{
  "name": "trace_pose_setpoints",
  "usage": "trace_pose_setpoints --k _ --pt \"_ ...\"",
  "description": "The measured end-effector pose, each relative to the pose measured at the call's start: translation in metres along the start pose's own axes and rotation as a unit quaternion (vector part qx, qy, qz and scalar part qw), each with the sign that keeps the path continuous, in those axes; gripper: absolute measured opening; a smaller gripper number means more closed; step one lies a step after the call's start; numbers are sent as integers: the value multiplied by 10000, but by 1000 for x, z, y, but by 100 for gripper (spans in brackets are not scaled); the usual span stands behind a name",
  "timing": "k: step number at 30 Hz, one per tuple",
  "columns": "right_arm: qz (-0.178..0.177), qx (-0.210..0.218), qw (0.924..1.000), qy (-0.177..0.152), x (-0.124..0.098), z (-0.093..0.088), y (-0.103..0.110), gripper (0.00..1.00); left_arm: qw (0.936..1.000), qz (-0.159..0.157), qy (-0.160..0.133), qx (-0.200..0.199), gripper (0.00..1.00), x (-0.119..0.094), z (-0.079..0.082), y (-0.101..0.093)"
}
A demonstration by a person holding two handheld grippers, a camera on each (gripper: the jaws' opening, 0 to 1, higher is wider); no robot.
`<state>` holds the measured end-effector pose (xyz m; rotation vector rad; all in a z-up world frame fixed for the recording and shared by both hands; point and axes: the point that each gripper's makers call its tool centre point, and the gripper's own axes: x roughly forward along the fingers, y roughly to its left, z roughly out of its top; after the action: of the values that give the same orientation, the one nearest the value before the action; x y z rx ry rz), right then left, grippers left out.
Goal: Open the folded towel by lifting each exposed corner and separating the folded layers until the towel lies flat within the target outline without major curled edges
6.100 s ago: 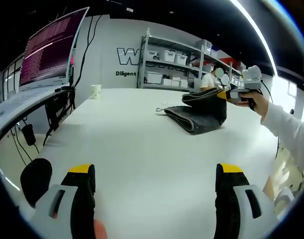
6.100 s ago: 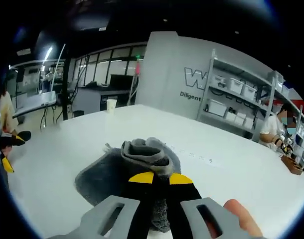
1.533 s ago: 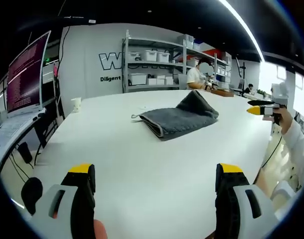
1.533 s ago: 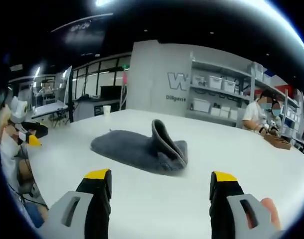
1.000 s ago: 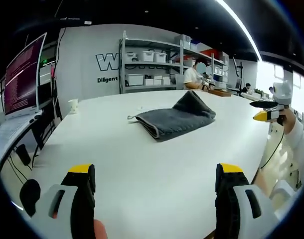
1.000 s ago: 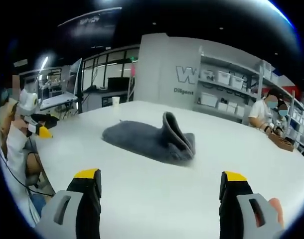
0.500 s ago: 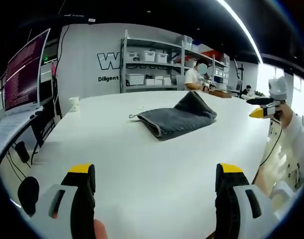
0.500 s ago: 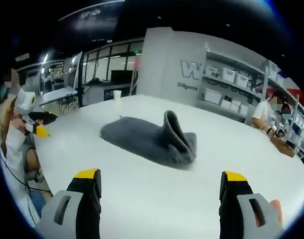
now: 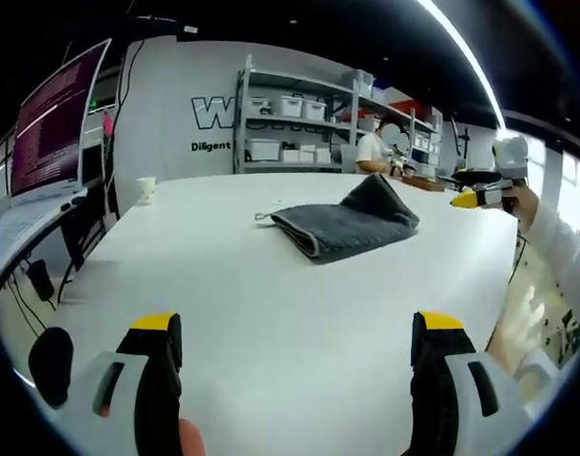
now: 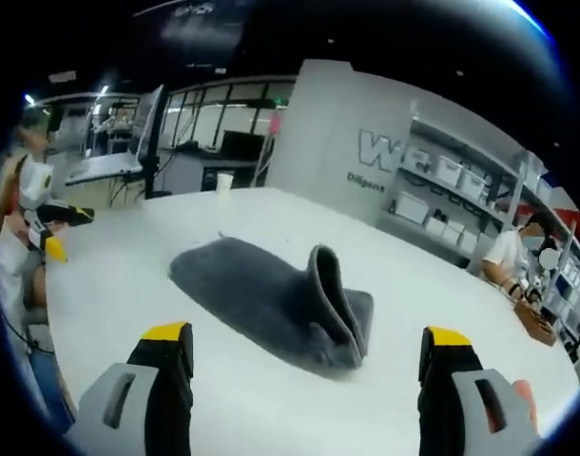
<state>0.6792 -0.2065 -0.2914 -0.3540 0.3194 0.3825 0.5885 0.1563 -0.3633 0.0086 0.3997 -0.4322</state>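
Above the bench: both grippers wide and empty

Left gripper and right gripper are held with jaws spread wide, nothing gripped. Beyond them, the grey towel is seen on the white bench, one edge standing up.

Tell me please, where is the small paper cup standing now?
The paper cup stands on the white table, far beyond the grey towel. In the left gripper view it is toward the left, near the monitor; the right gripper view shows it too.

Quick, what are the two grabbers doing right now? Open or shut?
Left gripper: open, holding nothing.
Right gripper: open, holding nothing; the grey towel lies ahead on the table.
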Motion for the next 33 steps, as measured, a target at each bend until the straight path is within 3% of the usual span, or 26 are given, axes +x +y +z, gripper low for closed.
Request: trace_pose_setpoints --k 8,17,24,27,33 --pt "-39 -328 9993 191 43 7 -12 99 9999 49 -1 -93 100 4 -2 8" --pt "-140 -101 9995 256 86 8 -35 97 9999 9 15 -116 100 8 -3 8" --pt "-211 -180 9991 335 105 9 -43 93 9999 5 32 -131 100 11 -4 9" --pt "-233 -302 9987 336 110 9 -46 86 9999 -3 29 -132 100 12 -4 8" --pt "-267 -393 9980 415 122 8 -48 84 9999 -14 40 -123 100 13 -4 9"
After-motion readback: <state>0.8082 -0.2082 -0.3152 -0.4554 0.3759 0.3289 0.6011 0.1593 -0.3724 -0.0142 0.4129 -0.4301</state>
